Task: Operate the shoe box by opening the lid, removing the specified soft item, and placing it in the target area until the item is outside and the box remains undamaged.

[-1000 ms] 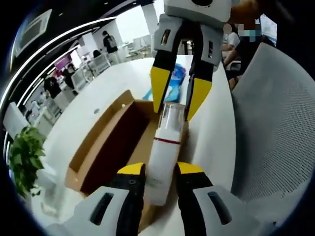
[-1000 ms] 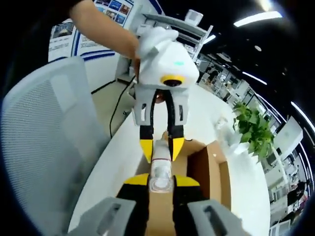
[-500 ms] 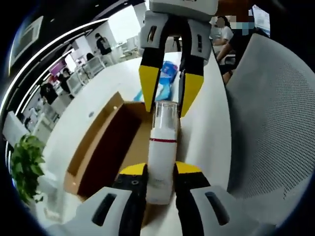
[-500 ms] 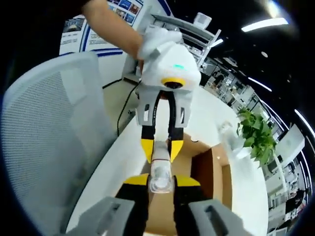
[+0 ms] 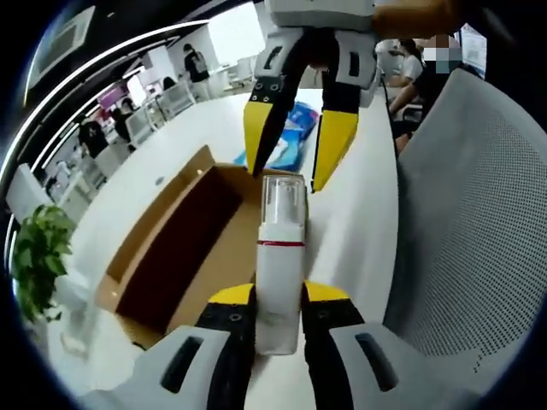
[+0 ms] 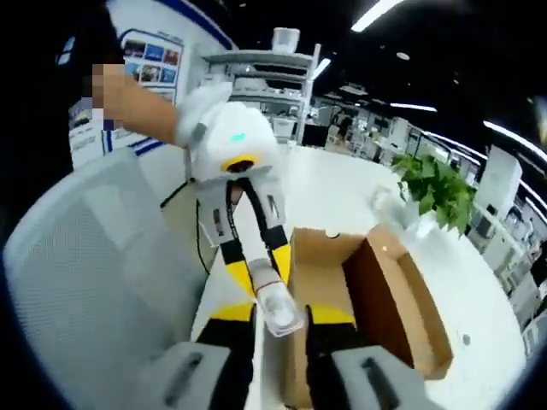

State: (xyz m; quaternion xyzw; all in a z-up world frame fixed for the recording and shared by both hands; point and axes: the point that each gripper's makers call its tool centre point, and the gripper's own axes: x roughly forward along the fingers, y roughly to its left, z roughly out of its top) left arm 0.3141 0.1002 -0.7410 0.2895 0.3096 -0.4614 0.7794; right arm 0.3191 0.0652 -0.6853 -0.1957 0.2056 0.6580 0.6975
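A white bottle [image 5: 279, 273] with a clear cap and a thin red band sticks up from my left gripper [image 5: 279, 295], which is shut on its lower body. It hangs over the near edge of the open cardboard shoe box [image 5: 141, 256]. My right gripper [image 5: 285, 181] reaches in from the top, its yellow fingers [image 5: 261, 128] spread wider than the cap, with a gap on both sides. In the right gripper view the cap of the bottle [image 6: 279, 309] lies tilted between my right gripper [image 6: 280, 314], and my left gripper [image 6: 261, 273] holds the far end.
The box stands on a white table [image 5: 145, 171], with a blue packet [image 5: 297, 137] behind it. A grey mesh chair [image 5: 461, 222] is close beside the table edge. A potted plant [image 5: 34, 256] sits past the box. People stand in the office behind.
My right gripper's jaws have spread away from the cap they closely flanked before. The right gripper view has swung to show more of the box. The left gripper keeps the bottle.
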